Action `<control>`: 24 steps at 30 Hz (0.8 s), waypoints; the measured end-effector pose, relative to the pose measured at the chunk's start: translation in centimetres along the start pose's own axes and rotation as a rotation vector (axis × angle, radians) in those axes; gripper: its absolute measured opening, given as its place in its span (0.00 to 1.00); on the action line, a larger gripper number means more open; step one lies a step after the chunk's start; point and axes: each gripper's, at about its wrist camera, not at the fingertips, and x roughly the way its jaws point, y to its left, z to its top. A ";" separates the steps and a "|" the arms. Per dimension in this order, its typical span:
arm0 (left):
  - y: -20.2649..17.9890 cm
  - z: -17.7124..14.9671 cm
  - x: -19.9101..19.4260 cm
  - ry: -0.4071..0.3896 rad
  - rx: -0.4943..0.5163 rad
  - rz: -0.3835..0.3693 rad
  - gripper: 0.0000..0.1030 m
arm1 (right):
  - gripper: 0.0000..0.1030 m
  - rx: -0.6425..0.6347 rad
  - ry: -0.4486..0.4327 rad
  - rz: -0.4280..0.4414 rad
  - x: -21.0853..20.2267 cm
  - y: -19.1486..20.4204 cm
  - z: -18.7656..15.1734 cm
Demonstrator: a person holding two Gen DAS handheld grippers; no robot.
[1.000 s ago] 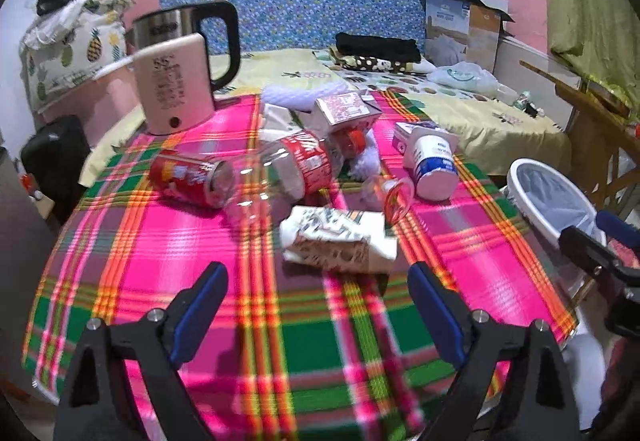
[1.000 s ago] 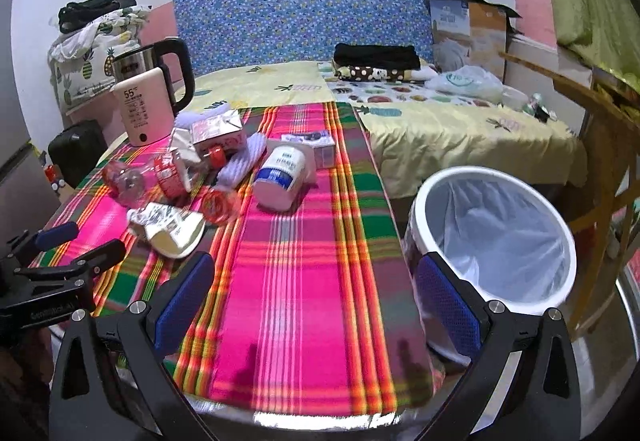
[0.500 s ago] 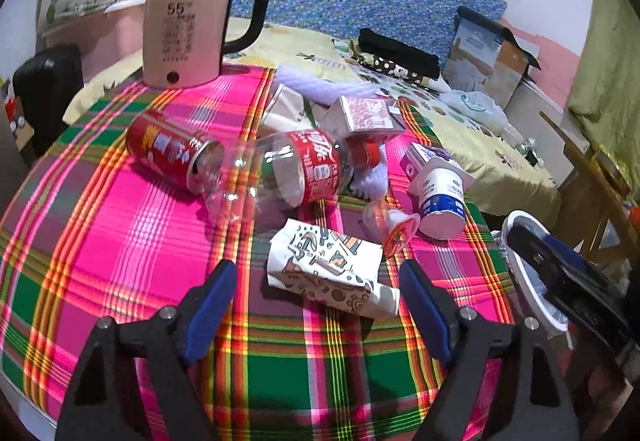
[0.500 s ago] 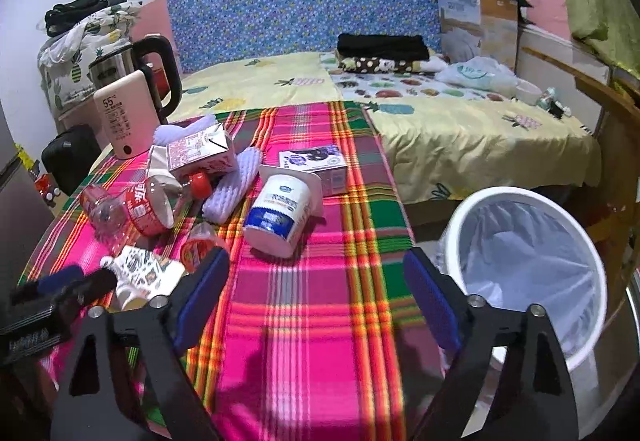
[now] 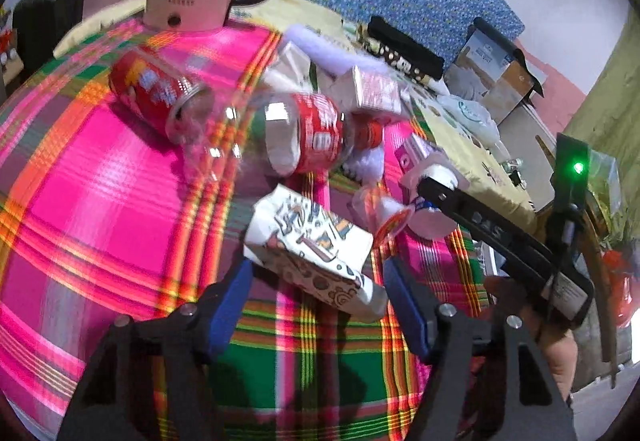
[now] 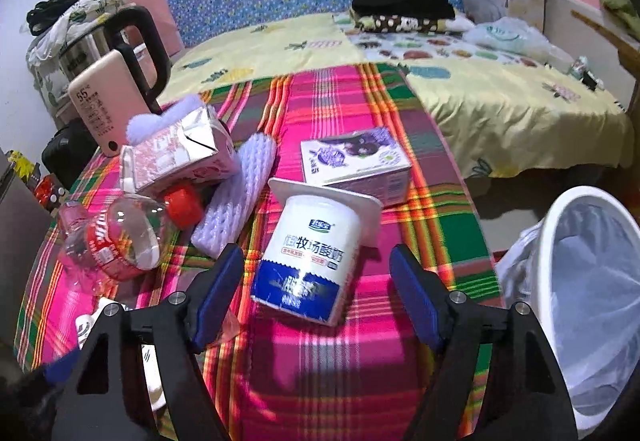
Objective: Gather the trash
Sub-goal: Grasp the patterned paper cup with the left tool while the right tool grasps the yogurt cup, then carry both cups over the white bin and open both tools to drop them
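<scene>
left gripper: black angular frame, blue pads, silver screws at 7 and 5 o'clock
right gripper: same black frame, blue pads, silver screws
right gripper body, left wrist view: black bar, white label, green light at 3 o'clock
hand: bare, no sleeve visible

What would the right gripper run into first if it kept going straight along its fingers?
Most likely the tipped white-and-blue yogurt cup, lying between the closing, not yet touching fingers of the right gripper. Depth is uncertain; the plaid tablecloth lies under it.

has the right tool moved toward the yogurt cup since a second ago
Yes. The right tool has come in toward the yogurt cup, which now lies between its closing jaws, away from the bin.
</scene>
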 end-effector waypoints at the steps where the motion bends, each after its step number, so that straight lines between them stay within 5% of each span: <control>1: 0.1 0.0 0.5 0.022 -0.013 -0.009 0.65 | 0.71 0.002 0.010 -0.003 0.2 0.0 -0.1; 4: 0.3 0.0 1.0 0.035 -0.020 0.006 0.55 | 0.53 0.012 0.037 -0.004 0.4 -0.2 -0.4; 9: 0.1 0.1 0.9 0.014 0.007 0.045 0.24 | 0.52 0.005 0.033 -0.014 -0.5 -0.4 -0.9; 24: -1.8 -1.1 -1.9 -0.088 0.219 0.102 0.15 | 0.52 -0.013 -0.030 -0.063 -5.4 -1.9 -3.9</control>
